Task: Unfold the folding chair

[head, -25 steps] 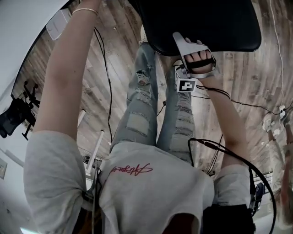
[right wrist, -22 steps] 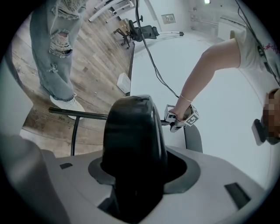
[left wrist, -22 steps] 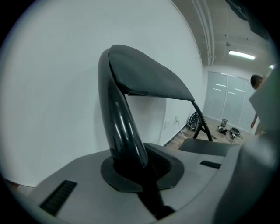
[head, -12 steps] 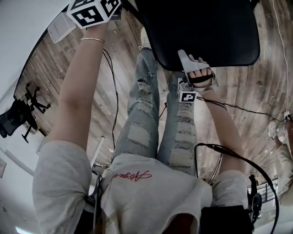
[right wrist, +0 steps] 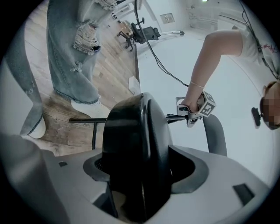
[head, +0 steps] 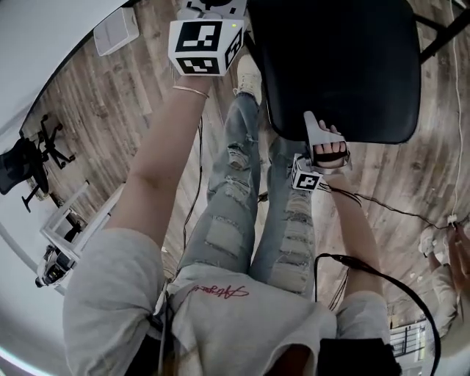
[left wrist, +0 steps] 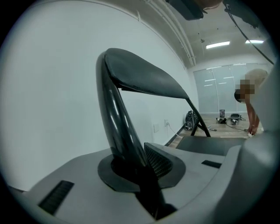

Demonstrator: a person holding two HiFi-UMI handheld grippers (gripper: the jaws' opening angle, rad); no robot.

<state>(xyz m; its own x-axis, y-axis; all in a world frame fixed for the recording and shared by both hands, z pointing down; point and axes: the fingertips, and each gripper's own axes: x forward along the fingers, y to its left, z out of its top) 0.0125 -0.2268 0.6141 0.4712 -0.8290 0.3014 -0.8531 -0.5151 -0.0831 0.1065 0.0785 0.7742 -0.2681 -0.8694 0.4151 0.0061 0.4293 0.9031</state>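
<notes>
The folding chair's black padded seat [head: 338, 66] fills the head view's top right. My right gripper [head: 317, 132] has the seat's near edge [right wrist: 135, 144] between its jaws; the pad fills the gap and the jaws are opening. My left gripper [head: 217, 9] sits at the top edge, above its marker cube. In the left gripper view a glossy black frame tube [left wrist: 120, 127] runs down between its jaws [left wrist: 146, 168], which are opening while the pads still touch it. The black backrest [left wrist: 144, 76] arches above. The right gripper view also shows the left gripper [right wrist: 195, 107] beyond the seat.
The person's legs in torn jeans [head: 235, 213] stand right beside the chair on the wood floor. Cables [head: 382, 209] trail to the right. A black office chair [head: 22, 176] and a white rack [head: 66, 228] stand at the left, and another person [left wrist: 251, 113] bends down far off.
The left gripper's marker cube has come into the head view and moved down and right. The right gripper and the seat's near edge have shifted lower in the picture, and more of the seat shows.
</notes>
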